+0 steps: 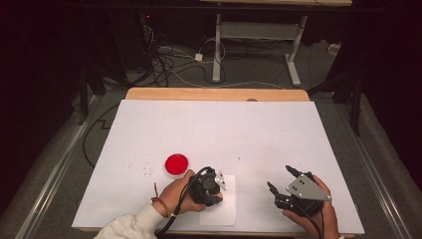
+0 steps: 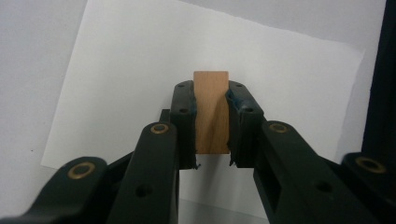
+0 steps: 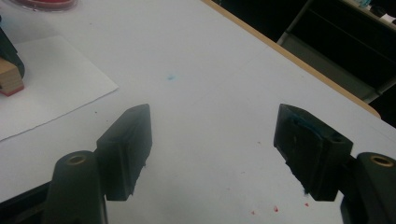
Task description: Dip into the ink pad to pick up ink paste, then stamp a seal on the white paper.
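My left gripper [image 1: 215, 183] is shut on a small wooden block [image 2: 211, 112], held upright between its jaws over a white sheet of paper [image 2: 140, 70] near the table's front edge [image 1: 222, 205]. In the right gripper view the block [image 3: 9, 79] has a red underside and rests on or just above the paper [image 3: 51, 88]; I cannot tell which. A round red ink pad [image 1: 176, 164] sits just left of the left hand. My right gripper [image 1: 279, 177] is at the front right, open, with nothing between its jaws [image 3: 212, 140].
The table has a white cover [image 1: 224, 129] with a wooden strip [image 1: 214, 93] along the far edge. Small red specks [image 3: 275, 209] and a blue spot [image 3: 171, 76] mark the surface. Beyond the table stand a desk frame [image 1: 217, 50] and floor cables [image 1: 164, 62].
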Demonstrator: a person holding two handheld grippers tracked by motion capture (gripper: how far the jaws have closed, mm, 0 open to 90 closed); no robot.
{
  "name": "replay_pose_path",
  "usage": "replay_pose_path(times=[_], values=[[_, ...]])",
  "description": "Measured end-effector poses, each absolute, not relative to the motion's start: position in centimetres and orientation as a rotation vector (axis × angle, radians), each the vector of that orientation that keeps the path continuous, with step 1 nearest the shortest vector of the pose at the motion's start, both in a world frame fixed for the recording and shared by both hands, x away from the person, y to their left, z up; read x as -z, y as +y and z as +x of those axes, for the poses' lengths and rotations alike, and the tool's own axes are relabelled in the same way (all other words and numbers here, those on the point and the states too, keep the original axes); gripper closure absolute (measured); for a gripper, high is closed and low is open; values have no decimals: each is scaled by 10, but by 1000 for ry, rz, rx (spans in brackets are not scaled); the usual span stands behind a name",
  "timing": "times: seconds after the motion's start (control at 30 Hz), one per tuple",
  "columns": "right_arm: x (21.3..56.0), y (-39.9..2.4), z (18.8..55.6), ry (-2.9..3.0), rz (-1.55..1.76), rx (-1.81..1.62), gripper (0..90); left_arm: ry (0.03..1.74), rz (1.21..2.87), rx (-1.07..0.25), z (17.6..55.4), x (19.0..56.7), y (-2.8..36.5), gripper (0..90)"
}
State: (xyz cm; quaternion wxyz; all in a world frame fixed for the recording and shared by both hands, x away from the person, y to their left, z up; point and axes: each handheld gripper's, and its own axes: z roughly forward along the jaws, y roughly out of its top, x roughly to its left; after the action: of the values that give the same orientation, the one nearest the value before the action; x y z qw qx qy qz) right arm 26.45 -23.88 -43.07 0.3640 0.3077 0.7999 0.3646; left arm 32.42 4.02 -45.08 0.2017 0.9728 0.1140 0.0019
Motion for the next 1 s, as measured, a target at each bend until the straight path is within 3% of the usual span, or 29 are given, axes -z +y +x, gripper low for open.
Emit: replay_pose_path(times=[0.57, 1.0], values=[[429, -241, 264, 2047, 787, -947, 288, 331, 2724, -80, 320, 448, 40, 735], [428, -241, 261, 2045, 778, -947, 287, 354, 2627, -128, 319, 421, 57, 735]])
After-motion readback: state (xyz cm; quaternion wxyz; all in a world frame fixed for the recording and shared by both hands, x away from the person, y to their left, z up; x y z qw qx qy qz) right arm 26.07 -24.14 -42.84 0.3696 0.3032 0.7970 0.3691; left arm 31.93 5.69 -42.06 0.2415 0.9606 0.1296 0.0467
